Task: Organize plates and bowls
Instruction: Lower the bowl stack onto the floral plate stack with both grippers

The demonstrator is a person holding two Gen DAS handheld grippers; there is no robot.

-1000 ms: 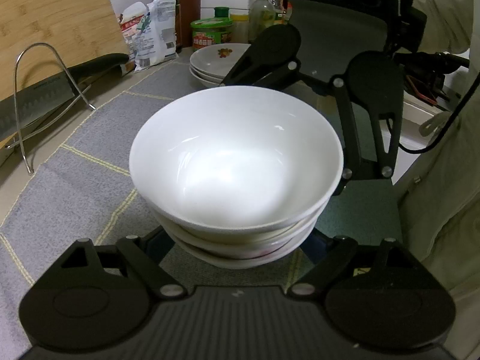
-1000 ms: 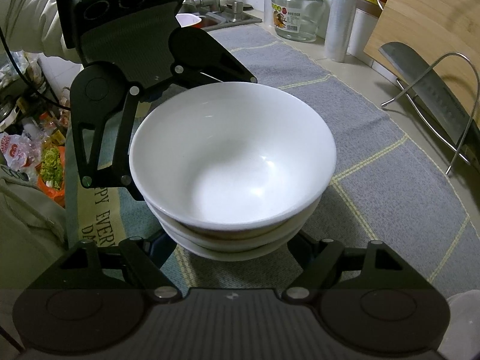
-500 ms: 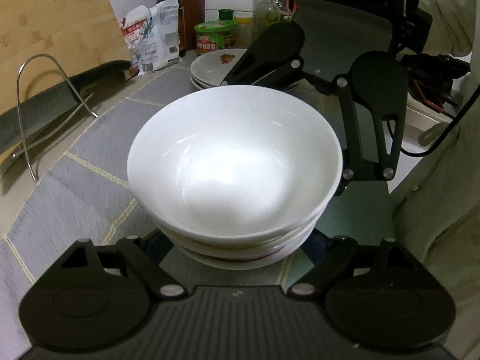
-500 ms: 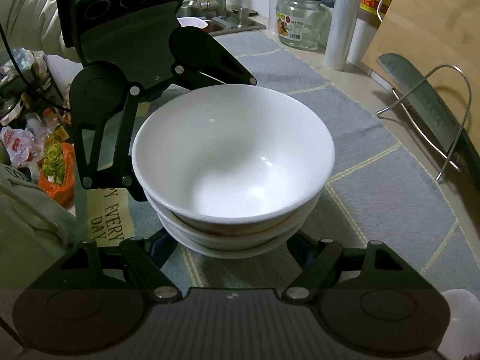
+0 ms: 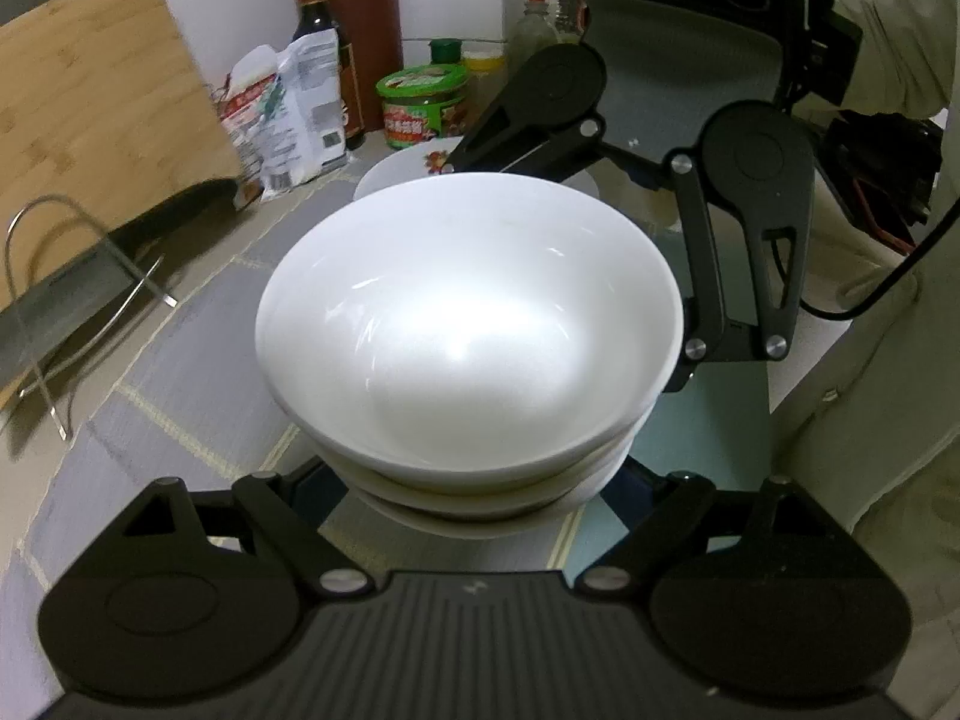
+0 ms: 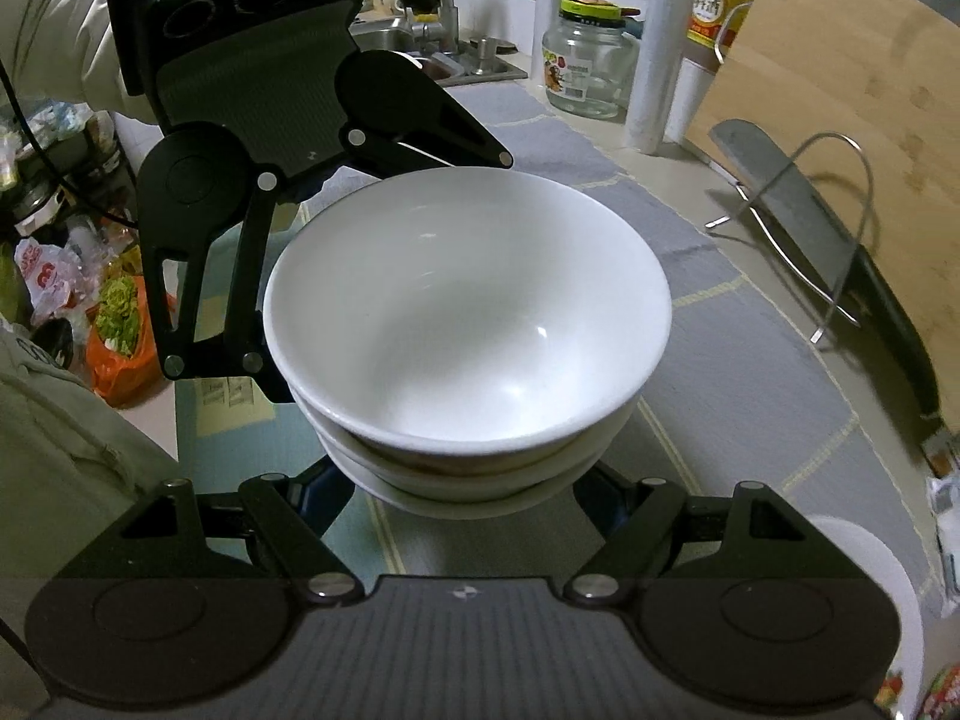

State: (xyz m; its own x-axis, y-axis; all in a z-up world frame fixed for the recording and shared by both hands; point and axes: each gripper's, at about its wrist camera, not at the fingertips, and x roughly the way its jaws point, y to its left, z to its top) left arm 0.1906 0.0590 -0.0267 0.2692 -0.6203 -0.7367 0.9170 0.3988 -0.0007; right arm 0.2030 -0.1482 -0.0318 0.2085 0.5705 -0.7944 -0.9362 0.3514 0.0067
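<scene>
A stack of nested white glazed ceramic bowls (image 5: pixel 471 324) fills the middle of both wrist views, held up between the two grippers over the grey woven mat with pale yellow stripes (image 5: pixel 180 372). The left gripper (image 5: pixel 474 480) has its fingers spread wide around the lower bowls of the stack, one finger at 7 o'clock and the other at 5 o'clock of the stack, both tucked under the rims. The right gripper (image 6: pixel 468 480) does the same from the opposite side — fingers wide, cradling the stack from below. Each gripper appears in the other's view at 12 to 2 o'clock or 10 to 12 o'clock, its black linkage touching the far rim.

In the left wrist view, a white plate with a small red floral print (image 5: pixel 432 165) peeks out behind the stack at 12 o'clock, with a green-lidded jar (image 5: pixel 423 99) just beyond it. A bamboo cutting board (image 5: pixel 96 96) leans at 10 o'clock, behind a bent wire stand (image 5: pixel 72 276) that carries a broad cleaver (image 5: pixel 78 288).

In the right wrist view, a clear glass jar (image 6: pixel 588 60) stands at 1 o'clock — well apart from the bowls.
</scene>
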